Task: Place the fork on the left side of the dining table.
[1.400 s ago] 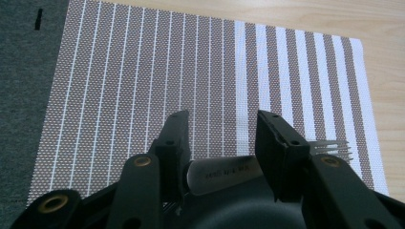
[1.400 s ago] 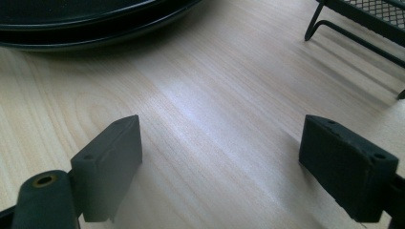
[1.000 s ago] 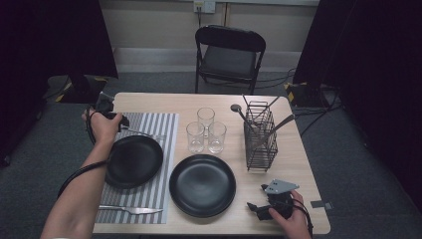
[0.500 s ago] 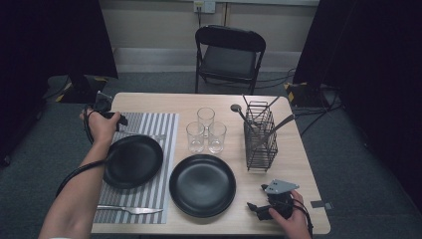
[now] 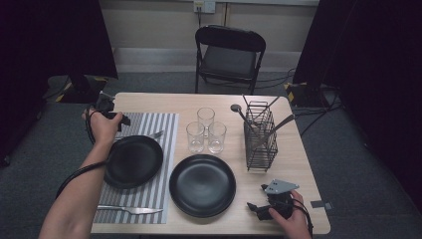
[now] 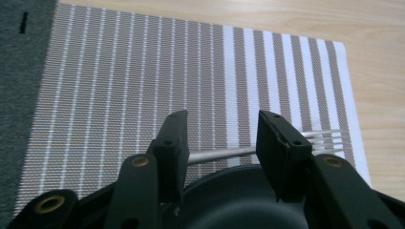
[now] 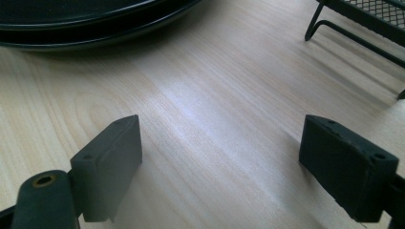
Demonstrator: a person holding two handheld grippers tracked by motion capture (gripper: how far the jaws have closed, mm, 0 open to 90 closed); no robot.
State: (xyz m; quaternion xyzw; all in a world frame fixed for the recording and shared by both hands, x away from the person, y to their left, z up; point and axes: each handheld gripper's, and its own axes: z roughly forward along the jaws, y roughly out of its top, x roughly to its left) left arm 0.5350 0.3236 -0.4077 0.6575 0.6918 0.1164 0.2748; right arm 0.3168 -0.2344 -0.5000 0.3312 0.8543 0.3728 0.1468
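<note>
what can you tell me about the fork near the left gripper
The fork is plain silvery metal with a slim handle and its prongs at the far end. It lies flat on the striped placemat, just beyond the rim of the black plate, prongs pointing toward the mat's edge by the bare wood. The left gripper hangs over its handle with jaws partly open; the handle passes across the gap between them, and whether the pads touch it is not clear.
</note>
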